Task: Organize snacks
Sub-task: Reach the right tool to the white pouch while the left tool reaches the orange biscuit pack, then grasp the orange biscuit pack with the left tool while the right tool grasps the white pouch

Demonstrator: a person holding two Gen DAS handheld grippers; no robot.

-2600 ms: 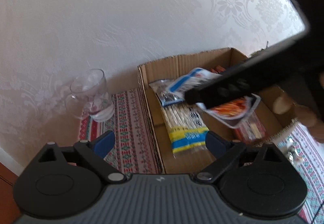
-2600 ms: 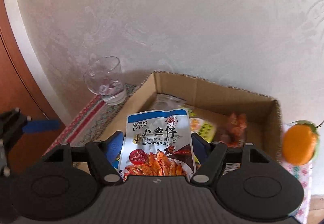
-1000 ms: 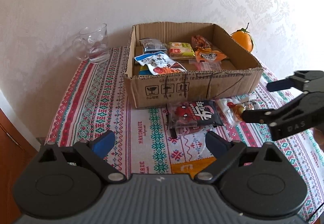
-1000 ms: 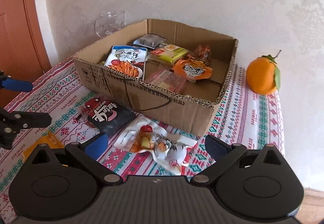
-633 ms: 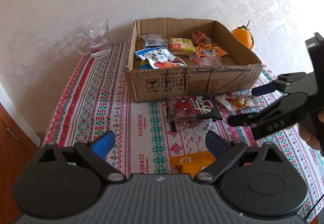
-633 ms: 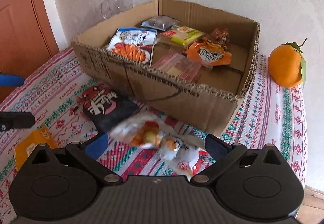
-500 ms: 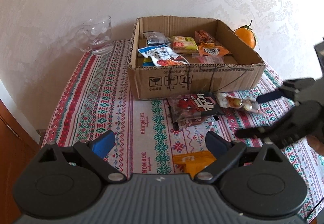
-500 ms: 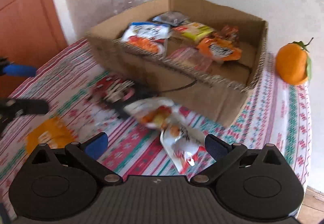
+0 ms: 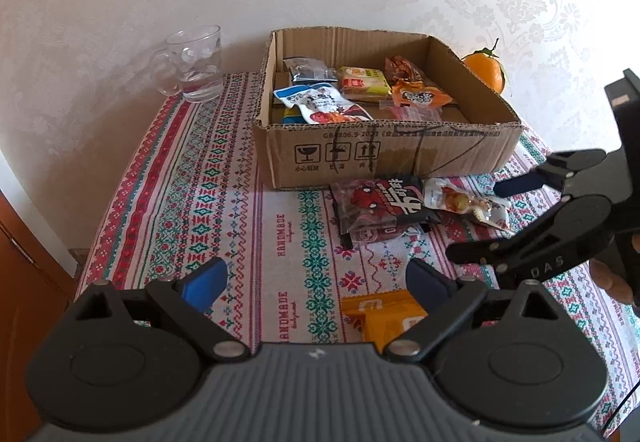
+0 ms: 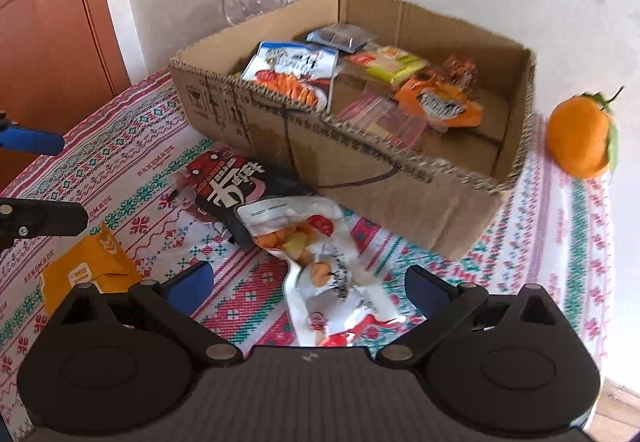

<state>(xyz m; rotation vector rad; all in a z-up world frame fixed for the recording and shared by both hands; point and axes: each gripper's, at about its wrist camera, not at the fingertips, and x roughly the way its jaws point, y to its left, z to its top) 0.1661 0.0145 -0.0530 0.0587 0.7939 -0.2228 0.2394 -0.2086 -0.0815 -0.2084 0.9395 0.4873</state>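
Snacks filled the cardboard box (image 10: 400, 182). Before it, the empty right gripper (image 10: 306, 280) gaped wide over a seemingly clear pouch (image 10: 320, 258); the left gripper (image 9: 316, 276) gaped wide, empty.

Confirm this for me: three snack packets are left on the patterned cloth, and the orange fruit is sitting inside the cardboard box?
Not quite. The orange fruit sits outside the brown cardboard box, on the cloth beside it, as the right wrist view shows. Three packets do remain on the cloth.

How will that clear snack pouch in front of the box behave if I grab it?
The clear snack pouch lies limp and wrinkled, so it will probably droop. Its glossy film may slip. The lumps inside look loose and may shift.
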